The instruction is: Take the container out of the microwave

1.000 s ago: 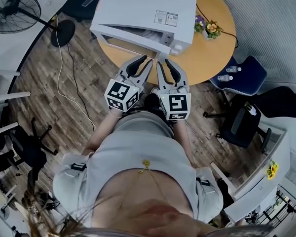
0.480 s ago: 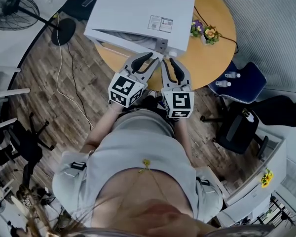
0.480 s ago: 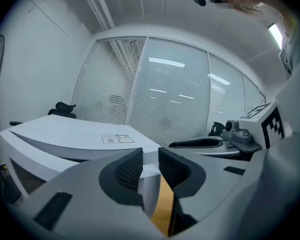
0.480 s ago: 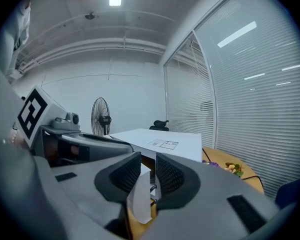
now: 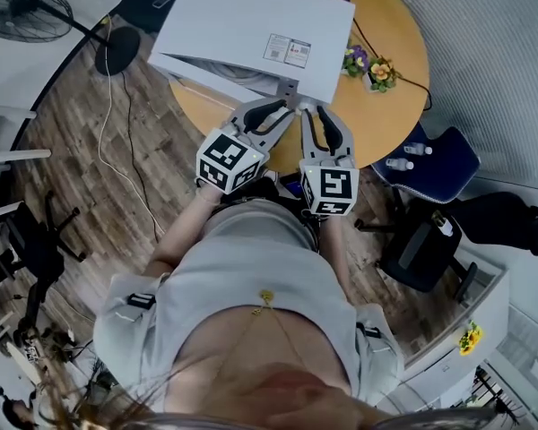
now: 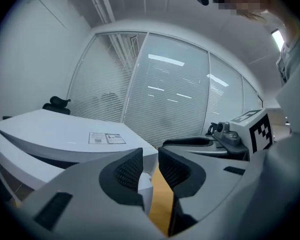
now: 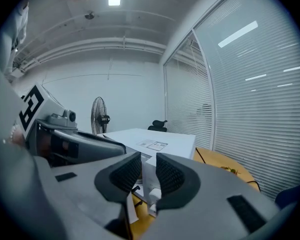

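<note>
- Stands closer to the microwave on the round table than a second ago. Leaves it larger in the far part of the head view, with its door looking shut.
- Brings the left gripper and the right gripper forward together, side by side. Carries them from short of the microwave to its near right corner. Puts the tips just at that corner; cannot tell whether they touch it.
- Holds the left gripper's jaws a little apart with nothing pinched. Shows only the white corner and a strip of table through the gap.
- Holds the right gripper's jaws parted and empty too, at the same spread as a second ago. Shows the microwave's corner straight ahead between them.
- Shows no container in any view. Places it, as a judgement, inside the microwave behind the closed door.
- Means the approach is nearly finished, with nothing opened or grasped yet. Calls next for getting the door open, probably from the right-hand end where the tips point, before any reach inside.
</note>
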Motion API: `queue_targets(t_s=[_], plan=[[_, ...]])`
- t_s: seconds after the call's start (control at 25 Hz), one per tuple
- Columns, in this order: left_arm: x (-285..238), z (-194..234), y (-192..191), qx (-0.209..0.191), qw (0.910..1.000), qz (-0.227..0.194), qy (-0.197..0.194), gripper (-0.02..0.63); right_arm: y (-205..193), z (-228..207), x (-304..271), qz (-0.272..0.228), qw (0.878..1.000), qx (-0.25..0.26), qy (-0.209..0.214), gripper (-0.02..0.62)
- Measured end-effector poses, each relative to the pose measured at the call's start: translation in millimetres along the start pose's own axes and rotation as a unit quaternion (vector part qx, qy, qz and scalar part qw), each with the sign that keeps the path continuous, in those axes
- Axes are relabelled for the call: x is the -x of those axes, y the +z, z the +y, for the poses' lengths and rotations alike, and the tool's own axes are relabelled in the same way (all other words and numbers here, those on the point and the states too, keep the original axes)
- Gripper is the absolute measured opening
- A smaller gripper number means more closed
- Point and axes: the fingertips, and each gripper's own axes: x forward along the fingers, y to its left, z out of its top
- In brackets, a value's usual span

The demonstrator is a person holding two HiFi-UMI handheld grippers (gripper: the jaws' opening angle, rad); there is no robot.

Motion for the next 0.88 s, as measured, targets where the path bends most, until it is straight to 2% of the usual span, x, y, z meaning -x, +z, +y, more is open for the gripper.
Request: queue_targets(t_s=[0.08, 0.28, 0.52, 0.88], plan=[[-4.0, -1.1, -5.5, 0.006, 1.0000, 0.006, -0.004, 0.097, -1.1, -1.7, 0.0, 0.000, 1.000, -0.001, 0.006, 0.101], [-1.5, -2.5, -10.8, -0.015, 0.9998, 0.003, 0.009, 0.097, -5.0, -2.6, -1.5, 0.003, 1.000, -0.001, 0.017, 0.103], [14.3, -5.7, -14.8, -0.003, 0.9996, -0.015, 0.024, 0.097, -8.1, 2.3, 0.2, 0.006, 1.000, -0.003, 0.024, 0.101], [39.3, -13.9, -24.8, 0.001, 0.9999, -0.008, 0.013, 0.097, -7.6, 27.5, -1.2, 0.009, 0.999, -0.003, 0.041, 0.101]])
